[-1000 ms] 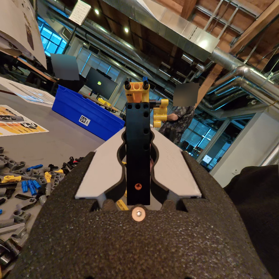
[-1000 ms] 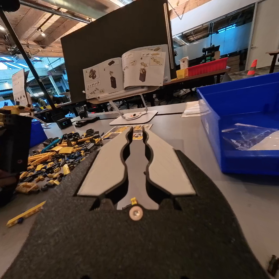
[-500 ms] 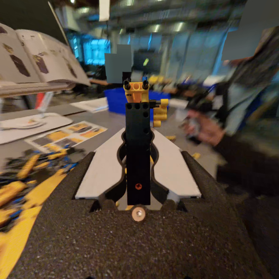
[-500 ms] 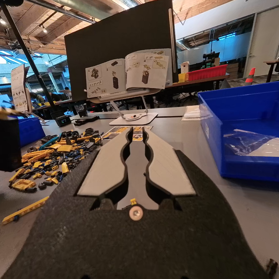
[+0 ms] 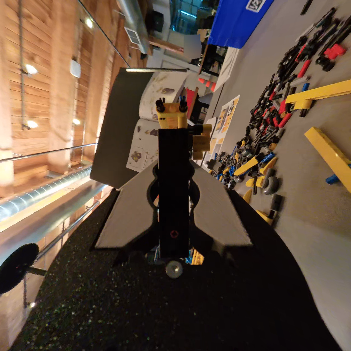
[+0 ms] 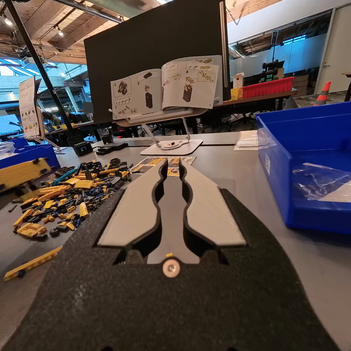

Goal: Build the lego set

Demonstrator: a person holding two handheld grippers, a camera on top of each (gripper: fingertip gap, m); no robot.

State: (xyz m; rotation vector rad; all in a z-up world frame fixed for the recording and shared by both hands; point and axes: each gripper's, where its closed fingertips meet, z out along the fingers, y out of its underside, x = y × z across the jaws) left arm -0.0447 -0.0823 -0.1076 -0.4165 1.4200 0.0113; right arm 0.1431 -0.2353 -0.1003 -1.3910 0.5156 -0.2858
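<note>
While the left hand-held gripper (image 5: pixel 173 182) clamps a black block (image 5: pixel 173 193), hiding its base, the right hand-held gripper (image 6: pixel 173 167) gapes empty

Warm ceiling spotlights, motion blur, wide-angle edge distortion.

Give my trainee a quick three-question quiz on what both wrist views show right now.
1. True or false: the left gripper is shut on the black block.
2. What does the right gripper hold? A) a yellow beam B) nothing C) a plastic bag
3. In the right wrist view, the blue bin sits on which side of the gripper?

Key: 1 true; 2 B; 3 right.
</note>
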